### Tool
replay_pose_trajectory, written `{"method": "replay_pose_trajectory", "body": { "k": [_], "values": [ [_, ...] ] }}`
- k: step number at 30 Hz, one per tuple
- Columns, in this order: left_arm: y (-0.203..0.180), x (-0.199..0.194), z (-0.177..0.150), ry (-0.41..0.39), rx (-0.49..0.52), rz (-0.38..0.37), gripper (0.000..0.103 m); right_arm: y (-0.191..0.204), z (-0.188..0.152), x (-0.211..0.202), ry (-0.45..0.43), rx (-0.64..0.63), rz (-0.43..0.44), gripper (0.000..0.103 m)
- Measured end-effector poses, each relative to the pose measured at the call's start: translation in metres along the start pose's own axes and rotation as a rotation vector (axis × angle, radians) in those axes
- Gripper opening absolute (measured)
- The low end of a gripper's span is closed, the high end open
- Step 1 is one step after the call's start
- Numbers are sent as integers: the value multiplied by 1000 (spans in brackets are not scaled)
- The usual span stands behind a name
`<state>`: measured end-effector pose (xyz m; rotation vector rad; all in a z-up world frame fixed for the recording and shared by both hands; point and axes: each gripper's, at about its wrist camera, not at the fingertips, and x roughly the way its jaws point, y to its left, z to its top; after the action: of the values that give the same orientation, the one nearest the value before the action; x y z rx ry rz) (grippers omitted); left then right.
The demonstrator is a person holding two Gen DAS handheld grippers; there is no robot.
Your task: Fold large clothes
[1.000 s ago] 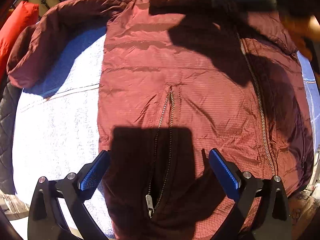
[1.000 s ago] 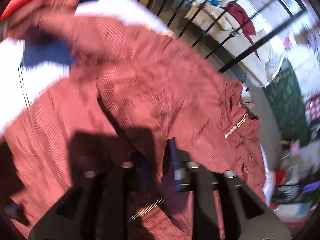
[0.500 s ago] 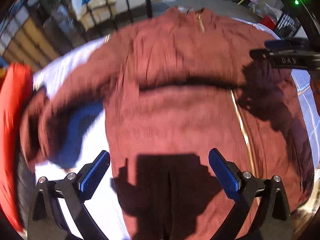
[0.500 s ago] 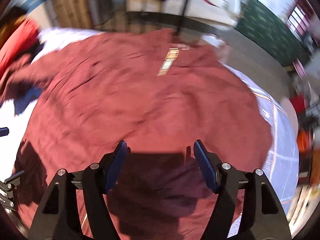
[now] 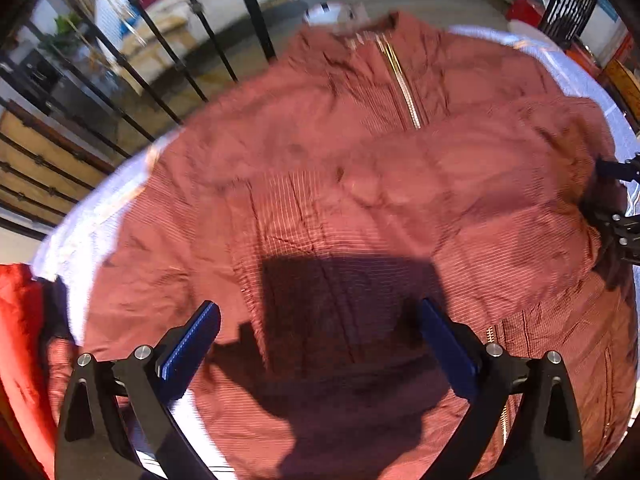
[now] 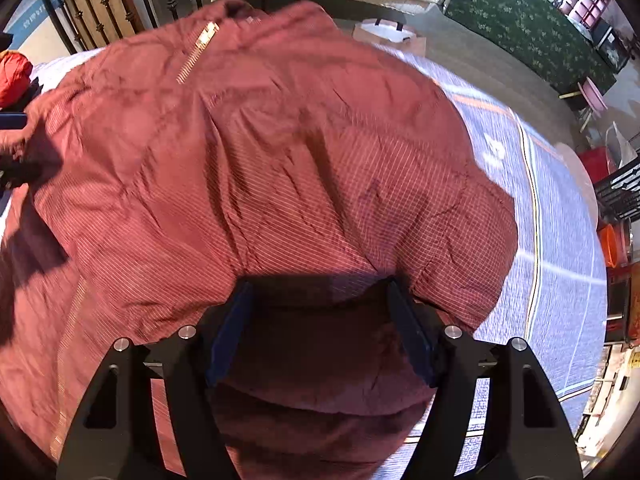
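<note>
Both our grippers, left [image 5: 316,344] and right [image 6: 320,328], hang spread and empty over the jacket [image 5: 360,208] lying flat on the bed [image 6: 560,280]; its zip [image 5: 400,84] runs away from us, right hand nearer its side edge

Hard, warm sunlight falls on the jacket [image 5: 360,184], bright across its middle in both views. Each gripper casts a sharp dark shadow on the cloth at lower centre of its frame. The left wrist view is smeared with motion blur, worst along the upper left railing [image 5: 168,40]; the right wrist view is crisper, its weave lines readable. Fisheye bending curves the edges, and the corners go black.
</note>
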<state>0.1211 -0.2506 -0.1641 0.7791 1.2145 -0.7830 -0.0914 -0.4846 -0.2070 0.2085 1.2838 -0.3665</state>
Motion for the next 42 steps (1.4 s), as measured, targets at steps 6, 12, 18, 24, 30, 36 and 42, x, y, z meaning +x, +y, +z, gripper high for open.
{"method": "replay_pose_trajectory", "body": {
  "k": [6, 12, 18, 24, 30, 36, 42],
  "values": [
    [-12, 30, -3, 72, -34, -23, 98, -7, -5, 9, 4, 27, 14, 75],
    [-4, 53, 3, 123, -87, -78, 98, -1, 4, 24, 18, 58, -7, 79],
    [-16, 53, 0, 91, -64, -44, 99, -1, 14, 34, 32, 77, -30, 80],
    [-16, 43, -7, 111, -67, -60, 98, -6, 19, 40, 100, 205, -71, 97],
    [-7, -5, -32, -11, -104, 0, 97, 6, 27, 28, 133, 202, -155, 97],
    [12, -56, -103, -89, -223, 30, 97, 31, 20, -29, 21, 301, -141, 97],
    [42, -74, -185, -47, -342, 103, 97, 97, -6, -56, 56, 246, 22, 97]
  ]
}}
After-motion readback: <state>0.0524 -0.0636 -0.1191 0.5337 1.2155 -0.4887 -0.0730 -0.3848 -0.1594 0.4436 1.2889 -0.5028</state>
